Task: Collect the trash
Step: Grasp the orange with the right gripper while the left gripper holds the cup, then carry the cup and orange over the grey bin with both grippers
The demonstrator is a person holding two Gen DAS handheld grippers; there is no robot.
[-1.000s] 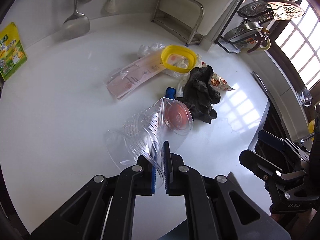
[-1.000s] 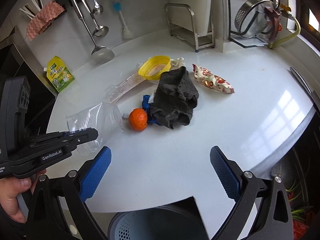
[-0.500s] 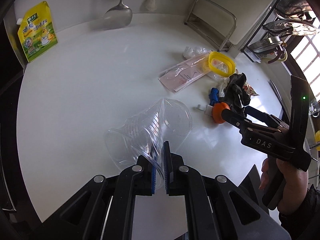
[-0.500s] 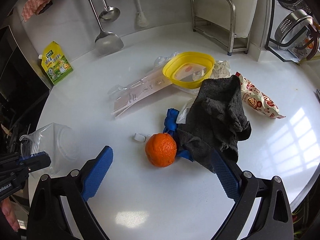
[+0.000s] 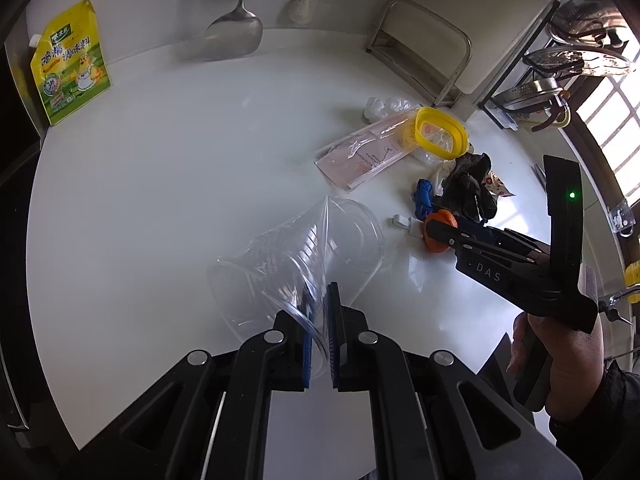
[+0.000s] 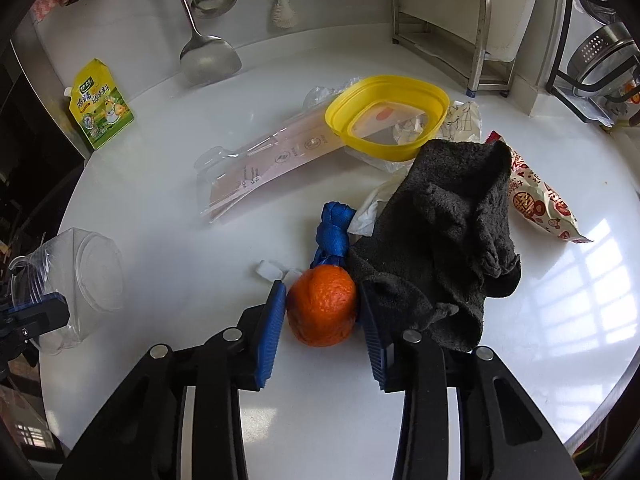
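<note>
Two tools are over a white tabletop [image 6: 460, 60] with trash scattered on it, so I'll go big to small and place everything off the orange.

Dark grey cloth [image 6: 448, 236] is the biggest lump, crumpled just right of the orange and touching the right tool's right-hand pad. Clear plastic cup [image 5: 304, 256] lies on its side well left of the orange, and the left tool [image 5: 319, 320] is clenched tight on its rim, wall pinched between the blue pads. Flat pinkish plastic package [image 6: 272, 164] sits behind the orange and to the left, with a yellow lid [image 6: 386, 116] resting on its far end. Red-patterned snack bag [image 6: 540, 200] is off to the right, past the cloth. Green-yellow seasoning pouch [image 6: 100, 104] stands far back left against the wall.

Right tool [image 6: 322, 320]: its jaws have just been closing, and the orange [image 6: 322, 306] sits right between the pads on the tabletop. Pads look right up against both sides of it, though I can't tell how firmly they press.

Knotted blue strap [image 6: 334, 232] touches the orange's far side. Small white scraps [image 6: 272, 270] lie just left of it.
</note>
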